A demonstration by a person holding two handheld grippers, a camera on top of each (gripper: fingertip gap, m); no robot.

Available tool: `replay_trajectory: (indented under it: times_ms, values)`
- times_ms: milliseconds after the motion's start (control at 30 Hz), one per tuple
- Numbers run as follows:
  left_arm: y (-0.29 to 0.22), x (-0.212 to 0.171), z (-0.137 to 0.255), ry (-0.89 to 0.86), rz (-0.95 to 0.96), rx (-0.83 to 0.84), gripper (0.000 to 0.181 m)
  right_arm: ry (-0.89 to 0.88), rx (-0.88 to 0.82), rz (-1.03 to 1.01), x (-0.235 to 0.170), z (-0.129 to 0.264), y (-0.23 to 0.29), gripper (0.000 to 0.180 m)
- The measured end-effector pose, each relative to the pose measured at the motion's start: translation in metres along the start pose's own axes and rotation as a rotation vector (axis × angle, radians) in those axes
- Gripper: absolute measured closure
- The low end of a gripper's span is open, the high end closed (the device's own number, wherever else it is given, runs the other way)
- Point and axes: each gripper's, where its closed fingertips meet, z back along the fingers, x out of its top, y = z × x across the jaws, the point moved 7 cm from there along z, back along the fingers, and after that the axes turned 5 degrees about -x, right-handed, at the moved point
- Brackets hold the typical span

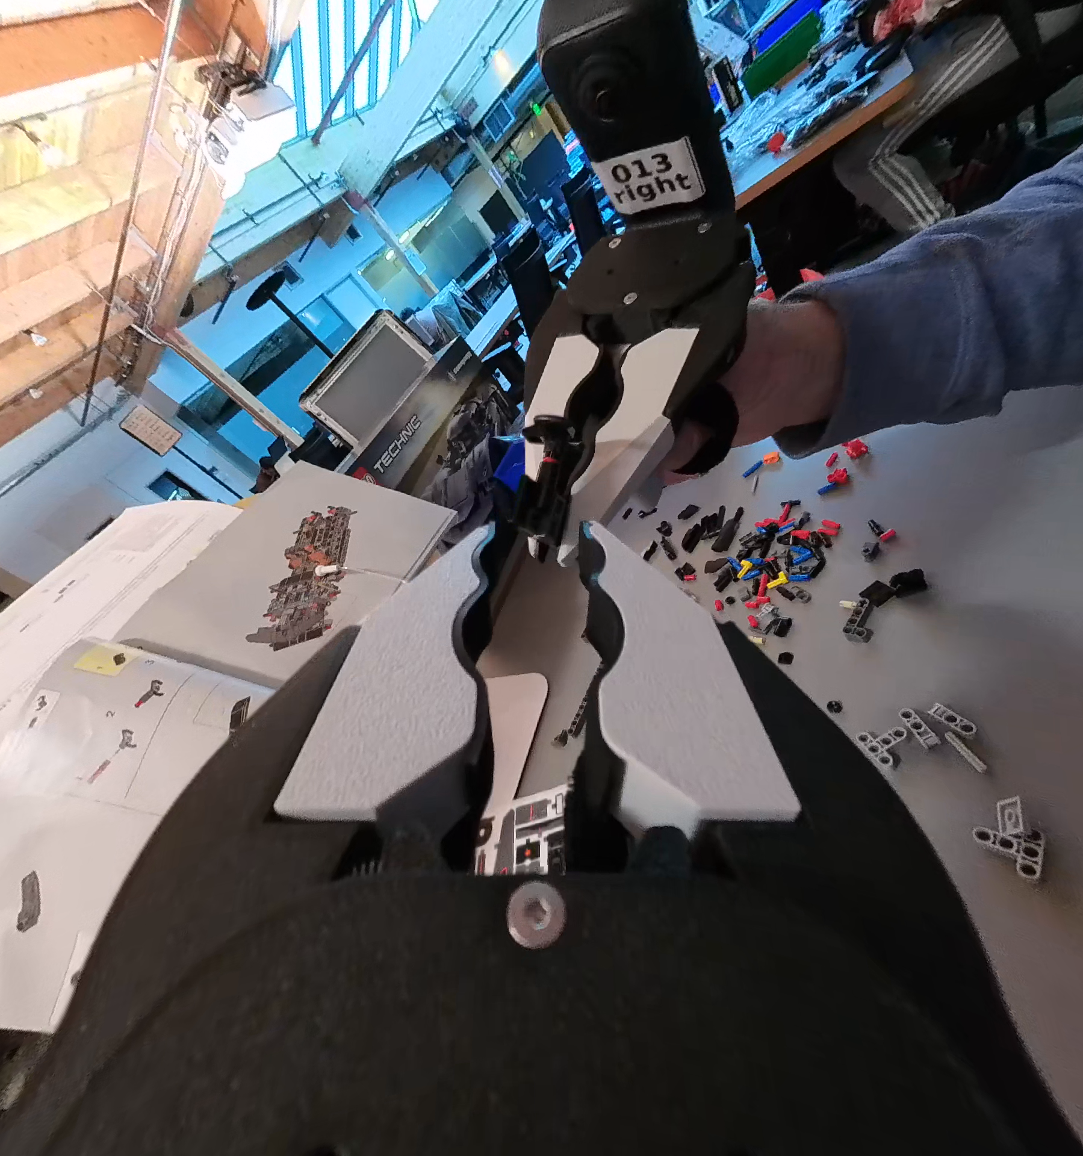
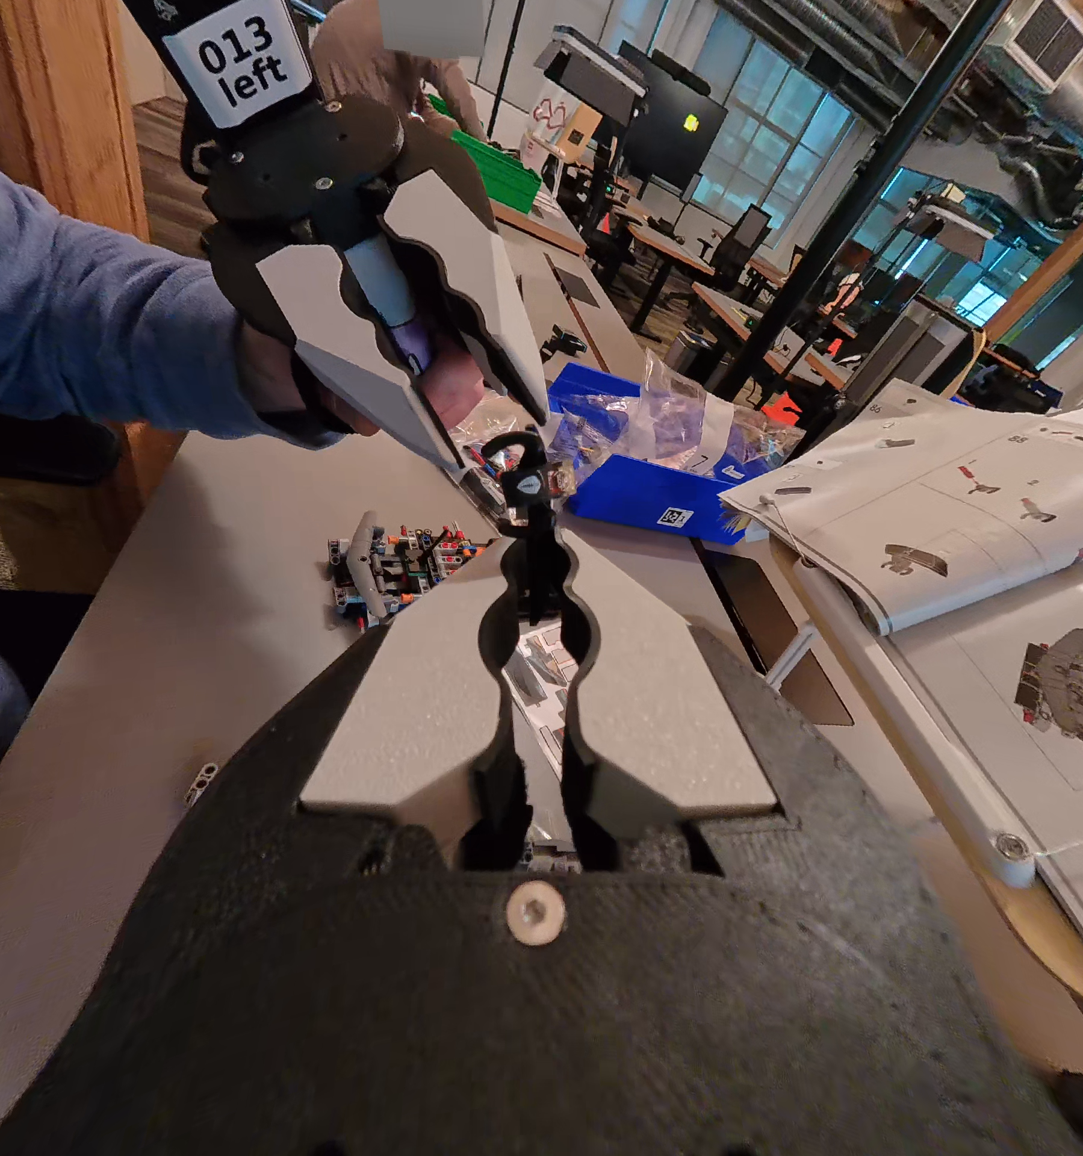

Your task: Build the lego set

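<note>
Grey table [image 1: 995, 625] carries an open instruction booklet [image 1: 313, 563], then a scattered pile of small lego pieces [image 1: 770, 563]. Above it, the right gripper [image 2: 535, 538] is clamped on a slim black lego assembly [image 2: 529, 494]. The left gripper [image 1: 539, 532], fingers parted and holding nothing, has its tips right at that assembly.

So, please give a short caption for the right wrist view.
Right tool grips a small black plastic lego assembly above the grey table, facing the open left tool.
</note>
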Motion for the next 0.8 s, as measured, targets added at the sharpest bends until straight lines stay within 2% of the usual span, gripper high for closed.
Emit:
replay_trajectory:
  times_ms: [167, 300, 433, 600, 700, 800]
  values:
    - [0.000, 0.000, 0.002, -0.005, 0.030, -0.032, 0.158, -0.009, 0.044, 0.030, 0.004, -0.007, 0.006, 0.178]
    - [-0.003, -0.002, 0.003, -0.019, 0.047, -0.051, 0.169, -0.016, 0.093, 0.051, 0.007, -0.014, 0.012, 0.177]
    - [-0.001, -0.003, 0.008, -0.032, 0.063, -0.039, 0.171, -0.034, 0.093, 0.043, 0.009, -0.017, 0.012, 0.176]
    - [0.006, -0.009, 0.011, 0.083, -0.033, 0.084, 0.172, 0.021, -0.020, 0.030, 0.010, -0.016, 0.002, 0.148]
    - [0.008, -0.012, 0.008, 0.215, -0.141, 0.146, 0.172, 0.064, -0.145, 0.100, 0.013, -0.006, -0.002, 0.145]
    - [0.004, -0.011, -0.001, 0.295, -0.206, 0.148, 0.172, 0.098, -0.270, 0.316, 0.025, 0.000, 0.010, 0.146]
